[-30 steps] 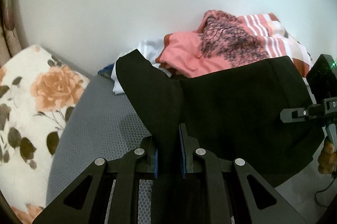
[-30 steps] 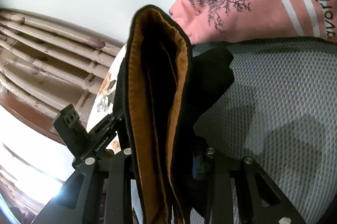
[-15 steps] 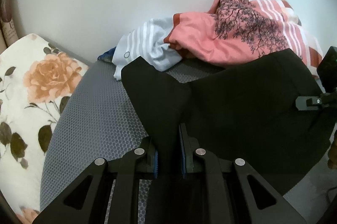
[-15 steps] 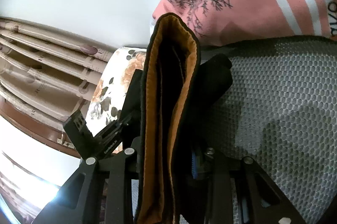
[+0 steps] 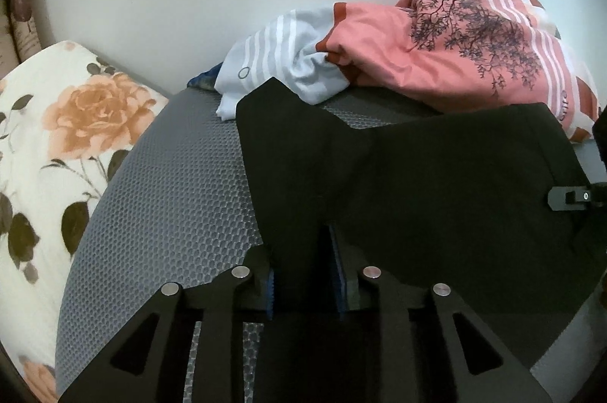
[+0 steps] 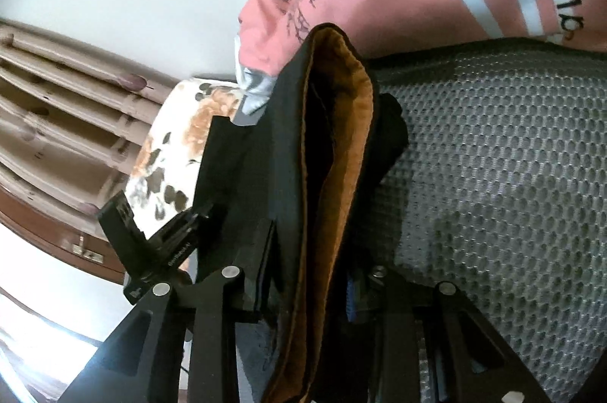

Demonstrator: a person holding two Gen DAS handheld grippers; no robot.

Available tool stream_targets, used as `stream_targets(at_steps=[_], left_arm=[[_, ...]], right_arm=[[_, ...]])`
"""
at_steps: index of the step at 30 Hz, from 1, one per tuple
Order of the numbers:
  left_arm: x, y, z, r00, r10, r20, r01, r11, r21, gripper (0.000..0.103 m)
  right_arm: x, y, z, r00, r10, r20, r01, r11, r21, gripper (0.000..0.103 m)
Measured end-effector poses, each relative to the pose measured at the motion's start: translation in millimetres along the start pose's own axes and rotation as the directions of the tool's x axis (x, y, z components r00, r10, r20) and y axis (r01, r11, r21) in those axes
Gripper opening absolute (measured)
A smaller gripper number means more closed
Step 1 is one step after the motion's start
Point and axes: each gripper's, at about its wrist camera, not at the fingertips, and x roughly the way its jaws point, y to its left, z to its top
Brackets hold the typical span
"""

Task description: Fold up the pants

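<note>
Black fabric pants (image 5: 436, 183), lowered onto the grey mesh mattress (image 5: 182, 198), are kept stretched flat for folding: the right gripper (image 6: 311, 293) is clamped on the orange-lined waistband (image 6: 341, 152), while the left gripper (image 5: 303, 274), jaws just loosened, straddles the cloth's edge.

Black angular left gripper (image 5: 303, 274) frame, silver round screws, blue ribbed pads (image 5: 270, 293)

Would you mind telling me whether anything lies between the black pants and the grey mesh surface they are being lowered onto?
Nothing visible does. The black pants hang over bare grey mesh surface. The pink shirt and the striped white garment are heaped at the far edge by the wall; one pant corner overlaps the white garment there.
</note>
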Motion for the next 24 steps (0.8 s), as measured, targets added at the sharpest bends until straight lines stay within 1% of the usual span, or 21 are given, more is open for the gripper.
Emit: stream_targets(at_steps=[1,3,5,7,9,10,13,14,16,19,23,24], left_arm=[[0,0,-1,1.0,0.008,0.006,-0.008,1.0,0.001,0.031],[0,0,-3,1.0,0.023,0.02,-0.022,1.0,-0.003,0.033],[0,0,-5,0.998,0.045,0.036,-0.045,0.999,-0.003,0.04],[0,1,-5,0.998,0.054,0.038,-0.054,0.999,-0.008,0.042],[0,3,-5,0.997,0.061,0.036,-0.06,0.998,-0.017,0.045],[0,4,-5,0.997,0.064,0.035,-0.063,0.998,-0.023,0.048],[1,4,-5,0.996,0.081,0.031,-0.08,0.996,-0.03,0.052],[2,3,-5,0.996,0.087,0.032,-0.086,0.996,-0.028,0.056],[1,1,-6,0.993,0.115,0.034,-0.115,0.993,-0.023,0.06],[1,1,-6,0.992,0.122,0.035,-0.121,0.992,-0.02,0.061],[0,3,-6,0.992,0.125,0.033,-0.124,0.992,-0.031,0.065],[0,4,-6,0.992,0.126,0.032,-0.124,0.992,-0.033,0.066]], right_arm=[[1,-1,-1,1.0,-0.017,0.002,0.017,1.0,-0.011,0.029],[3,3,-4,0.999,-0.054,0.006,0.054,0.998,-0.037,0.03],[5,4,-6,0.996,-0.086,0.015,0.087,0.995,-0.058,0.031],[5,8,-7,0.993,-0.116,0.026,0.118,0.99,-0.078,0.033],[7,13,-8,0.987,-0.158,0.04,0.162,0.981,-0.107,0.035],[10,18,-8,0.984,-0.173,0.047,0.178,0.977,-0.118,0.035],[12,23,-12,0.974,-0.211,0.078,0.22,0.965,-0.141,0.036],[13,25,-14,0.97,-0.224,0.091,0.236,0.96,-0.15,0.037],[16,32,-17,0.958,-0.262,0.116,0.28,0.943,-0.178,0.042],[20,37,-19,0.947,-0.292,0.131,0.314,0.926,-0.209,0.045],[26,45,-22,0.936,-0.319,0.148,0.347,0.906,-0.242,0.05],[29,49,-23,0.931,-0.331,0.153,0.36,0.896,-0.258,0.054]])
